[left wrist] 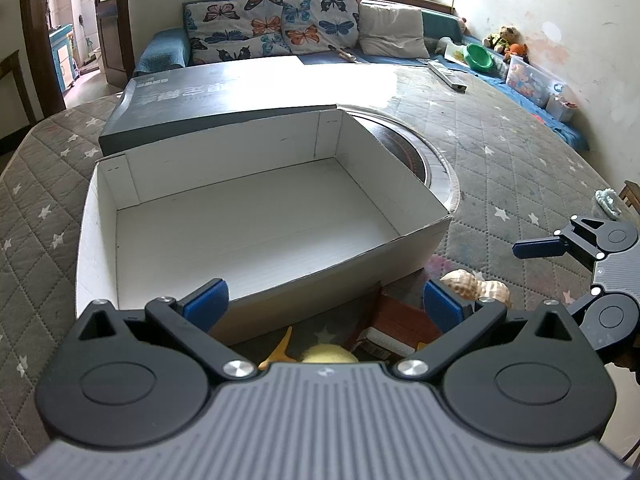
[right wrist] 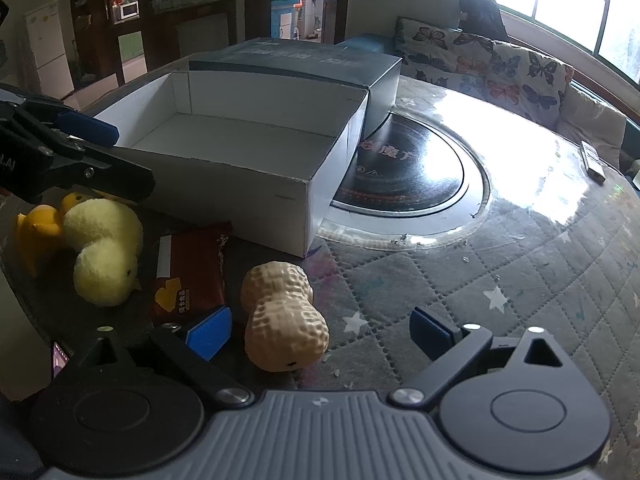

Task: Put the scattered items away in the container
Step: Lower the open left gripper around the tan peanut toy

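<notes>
An open white cardboard box [left wrist: 224, 164] stands on the quilted table with nothing inside it. My left gripper [left wrist: 323, 306] hangs open just before the box's near wall, above a yellow plush chick [left wrist: 328, 354], an orange rubber duck [left wrist: 280, 350] and a red snack packet [left wrist: 400, 324]. A toy peanut [left wrist: 476, 286] lies to the right of them. In the right wrist view, my right gripper [right wrist: 322, 334] is open, and the peanut [right wrist: 284, 316] lies between its fingers, closer to the left one. The chick [right wrist: 104, 252], duck [right wrist: 38, 232], packet [right wrist: 192, 276] and box [right wrist: 248, 184] lie beyond it.
The box's dark lid [left wrist: 224, 92] lies behind the box. A round black hotplate [left wrist: 404, 148] is set into the table [left wrist: 520, 152], partly under the box. A remote [left wrist: 446, 74] rests at the far edge. A sofa with butterfly cushions [left wrist: 272, 28] and toy bins [left wrist: 532, 80] stand beyond.
</notes>
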The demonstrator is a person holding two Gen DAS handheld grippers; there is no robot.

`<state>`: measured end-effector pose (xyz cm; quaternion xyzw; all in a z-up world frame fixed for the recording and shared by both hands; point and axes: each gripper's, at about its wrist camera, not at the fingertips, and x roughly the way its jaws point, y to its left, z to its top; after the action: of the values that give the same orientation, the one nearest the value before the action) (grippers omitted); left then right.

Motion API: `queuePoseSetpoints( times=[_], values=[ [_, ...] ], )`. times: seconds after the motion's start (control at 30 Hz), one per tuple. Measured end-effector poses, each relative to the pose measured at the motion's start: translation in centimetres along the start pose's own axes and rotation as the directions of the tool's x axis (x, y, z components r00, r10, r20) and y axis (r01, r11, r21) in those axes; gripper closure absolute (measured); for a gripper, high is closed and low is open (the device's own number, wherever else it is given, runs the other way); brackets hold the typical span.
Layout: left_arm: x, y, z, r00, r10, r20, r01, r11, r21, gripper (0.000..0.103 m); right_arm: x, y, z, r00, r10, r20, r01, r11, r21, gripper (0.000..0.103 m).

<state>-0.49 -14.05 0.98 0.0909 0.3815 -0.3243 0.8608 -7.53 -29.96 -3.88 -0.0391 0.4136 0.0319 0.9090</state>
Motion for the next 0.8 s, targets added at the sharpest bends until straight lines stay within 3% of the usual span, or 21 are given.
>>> queuePoseSetpoints(
  times=[0.8],
  values=[
    [0.21,-0.33,0.09,1.0,-0.003,-0.003,0.003,1.0,0.001,0.0,0.32,0.14,-0.04,1.0,0.002,-0.009,-0.002,1.0,0.002,0.006]
  ],
)
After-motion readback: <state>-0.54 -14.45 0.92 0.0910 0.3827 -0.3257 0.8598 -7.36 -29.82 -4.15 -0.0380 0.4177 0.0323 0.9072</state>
